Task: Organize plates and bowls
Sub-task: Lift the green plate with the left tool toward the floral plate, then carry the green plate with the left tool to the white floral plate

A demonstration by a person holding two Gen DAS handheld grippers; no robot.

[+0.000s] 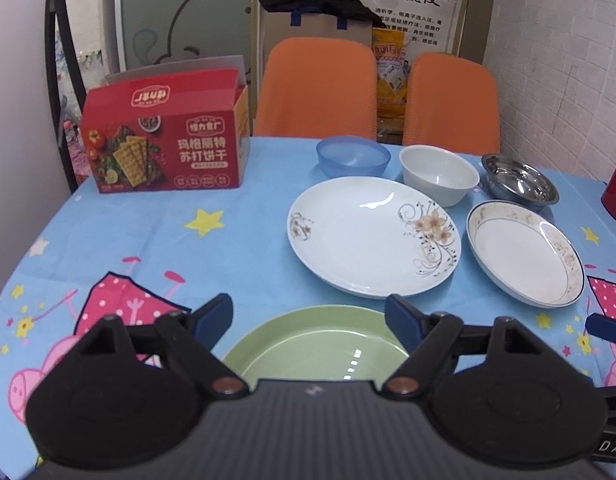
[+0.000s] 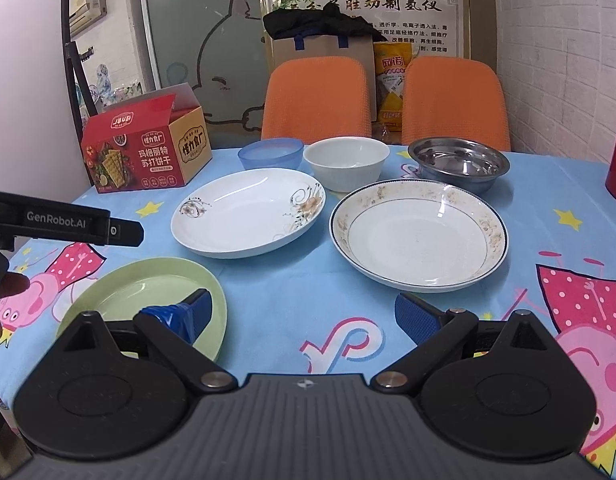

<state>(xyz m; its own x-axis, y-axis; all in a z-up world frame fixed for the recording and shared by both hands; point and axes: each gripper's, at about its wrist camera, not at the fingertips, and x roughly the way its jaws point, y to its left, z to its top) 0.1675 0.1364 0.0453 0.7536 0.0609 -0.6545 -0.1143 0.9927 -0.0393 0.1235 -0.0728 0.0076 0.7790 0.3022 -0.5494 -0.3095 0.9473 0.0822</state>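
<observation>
On the table (image 2: 308,300) nothing is stacked yet: flowered plate (image 2: 249,212), rimmed plate (image 2: 420,236), green plate (image 2: 147,300), then three bowls (image 2: 346,162) far behind. I hold both tools, left tool (image 1: 310,318) and right tool (image 2: 303,314), apart and empty.

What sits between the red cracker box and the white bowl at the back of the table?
The blue plastic bowl stands between the cracker box and the white bowl; both wrist views show it.

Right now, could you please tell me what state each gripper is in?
Left gripper: open, holding nothing, above the green plate.
Right gripper: open, holding nothing, above the tablecloth.
</observation>
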